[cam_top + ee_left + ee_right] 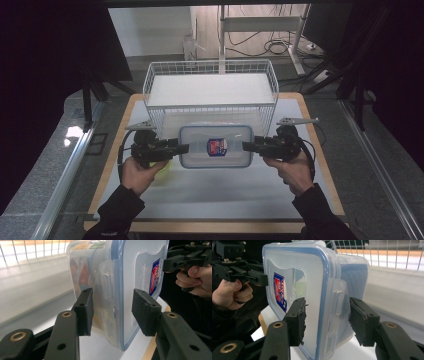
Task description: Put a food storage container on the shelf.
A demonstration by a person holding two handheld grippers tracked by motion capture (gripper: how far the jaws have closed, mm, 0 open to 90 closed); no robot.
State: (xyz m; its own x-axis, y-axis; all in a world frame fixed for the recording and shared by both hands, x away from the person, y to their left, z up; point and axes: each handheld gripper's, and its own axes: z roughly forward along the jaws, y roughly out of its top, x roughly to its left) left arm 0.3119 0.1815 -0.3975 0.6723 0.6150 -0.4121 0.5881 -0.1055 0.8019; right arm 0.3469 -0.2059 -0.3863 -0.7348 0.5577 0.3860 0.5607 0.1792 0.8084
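Grip: lidded container (215, 145) is clamped at both short ends, left gripper (183, 148) and right gripper (248, 145) | Place: held above table (210, 192), just before wire basket (210, 85) | Advice: both ends should be kept level, pressure equal | Axis: long axis left-right, lid up

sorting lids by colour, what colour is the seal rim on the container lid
Blue, running round the clear lid of the container; clearest in the right gripper view.
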